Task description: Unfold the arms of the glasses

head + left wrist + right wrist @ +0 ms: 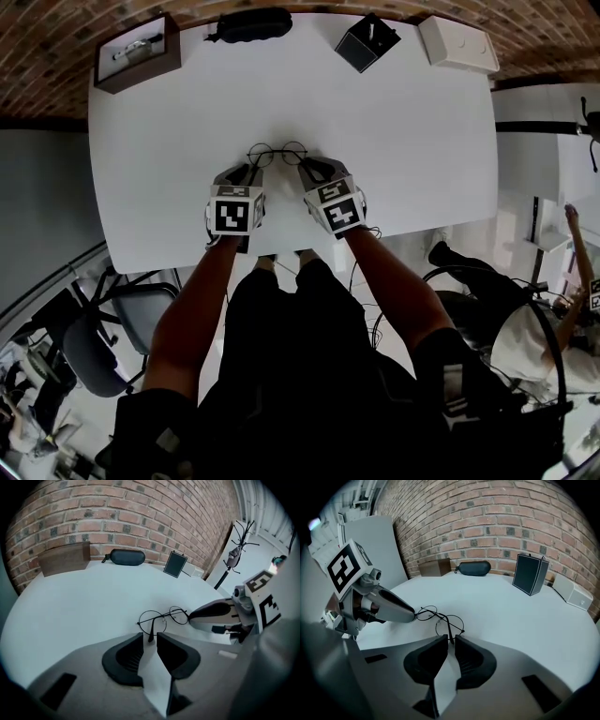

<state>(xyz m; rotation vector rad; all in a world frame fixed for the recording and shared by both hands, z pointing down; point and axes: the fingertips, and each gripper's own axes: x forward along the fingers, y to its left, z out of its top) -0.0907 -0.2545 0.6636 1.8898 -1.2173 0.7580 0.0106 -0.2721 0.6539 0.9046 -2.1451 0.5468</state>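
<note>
Thin round black-wire glasses (277, 153) lie on the white table (169, 169), lenses away from me and both arms pointing back toward me. My left gripper (248, 172) sits at their left arm. In the left gripper view the arm's tip (151, 636) hangs in the gap between the jaws (150, 637), with space on both sides. My right gripper (310, 170) is at the right arm; in the right gripper view its jaws (450, 640) are closed narrowly on that arm's end (449, 633). Each gripper shows in the other's view, the left (391, 606) and the right (211, 613).
Along the table's far edge stand a brown wooden box (139, 52), a black glasses case (251, 24), a small black box (367, 41) and a white box (457, 43). A brick wall rises behind. An office chair (103, 337) stands at the near left.
</note>
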